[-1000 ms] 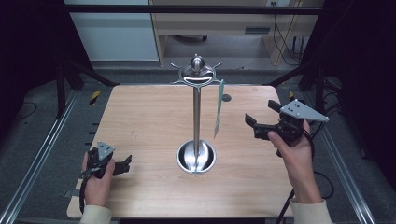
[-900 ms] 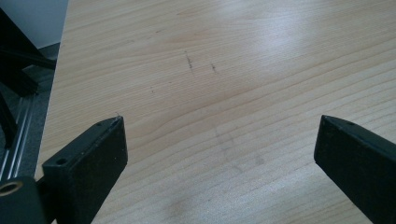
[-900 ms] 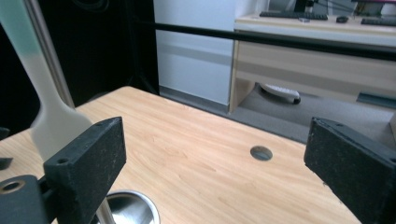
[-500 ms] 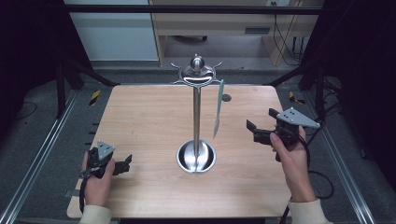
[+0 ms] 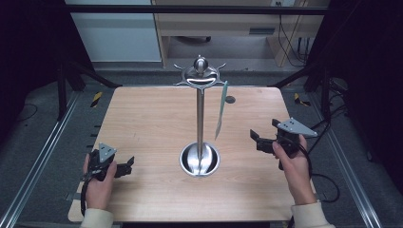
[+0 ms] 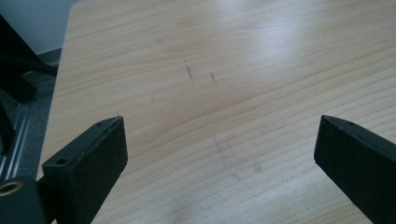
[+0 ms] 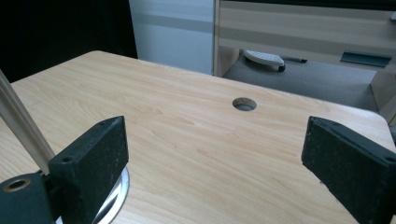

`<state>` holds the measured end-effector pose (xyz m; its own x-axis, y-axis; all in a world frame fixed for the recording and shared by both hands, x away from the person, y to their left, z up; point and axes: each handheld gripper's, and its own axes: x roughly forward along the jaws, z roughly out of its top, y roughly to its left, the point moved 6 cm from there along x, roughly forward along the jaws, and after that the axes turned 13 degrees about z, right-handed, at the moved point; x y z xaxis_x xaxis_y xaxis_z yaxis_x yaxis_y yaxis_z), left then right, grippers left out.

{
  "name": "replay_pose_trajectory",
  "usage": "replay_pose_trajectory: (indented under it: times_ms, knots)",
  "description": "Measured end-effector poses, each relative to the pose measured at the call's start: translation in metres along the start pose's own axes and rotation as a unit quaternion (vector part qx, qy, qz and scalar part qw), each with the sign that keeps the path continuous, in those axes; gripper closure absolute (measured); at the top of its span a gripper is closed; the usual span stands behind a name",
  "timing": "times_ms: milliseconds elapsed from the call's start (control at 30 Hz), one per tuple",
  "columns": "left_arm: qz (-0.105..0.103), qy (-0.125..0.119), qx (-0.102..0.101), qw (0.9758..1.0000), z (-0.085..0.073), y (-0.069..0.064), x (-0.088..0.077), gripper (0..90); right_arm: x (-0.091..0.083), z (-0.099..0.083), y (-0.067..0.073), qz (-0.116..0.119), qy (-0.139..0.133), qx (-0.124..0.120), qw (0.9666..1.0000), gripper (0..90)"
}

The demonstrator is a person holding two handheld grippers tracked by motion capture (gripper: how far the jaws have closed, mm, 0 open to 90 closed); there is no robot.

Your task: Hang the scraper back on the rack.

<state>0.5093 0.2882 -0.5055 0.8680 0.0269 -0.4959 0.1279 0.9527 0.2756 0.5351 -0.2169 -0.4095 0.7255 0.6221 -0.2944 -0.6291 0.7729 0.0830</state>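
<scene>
A metal stand rises from the middle of the wooden table: a round base, a thin pole and a hooked crown. A pale green flat utensil hangs from one of its right-hand hooks. My left gripper rests low at the table's near left, jaws open over bare wood. To the right of the base my right gripper is held open with nothing in it. Its own view looks across the table, with the pole and base rim at the left.
A round cable hole sits in the table's far right part. Metal rails run along both sides of the table. Beyond the far edge stand a desk and a white cabinet.
My right gripper has drawn back toward the person and dropped lower, away from the hanging utensil. The left gripper has stayed put.
</scene>
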Motion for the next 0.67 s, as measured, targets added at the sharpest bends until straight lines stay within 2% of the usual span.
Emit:
replay_pose_trajectory:
  times_ms: [133, 300, 400, 667]
  knots:
    - [0.001, -0.01, -0.001, 0.9999, 0.002, 0.001, 0.0, 2.5, 0.003, -0.019, -0.003, -0.003, 0.011, 0.005, 0.9999, 7.7]
    - [-0.005, -0.007, -0.006, 0.9999, 0.001, 0.002, 0.001, 2.5, 0.013, -0.052, -0.008, -0.013, 0.046, 0.003, 0.9989, 8.4]
    - [-0.009, -0.004, -0.004, 0.9999, 0.0, 0.001, 0.002, 2.4, 0.018, -0.07, -0.008, -0.011, 0.068, 0.012, 0.9976, 9.0]
    - [-0.006, 0.007, -0.001, 1.0, -0.002, 0.0, 0.004, 2.3, 0.024, -0.085, -0.007, -0.009, 0.09, 0.019, 0.9957, 9.2]
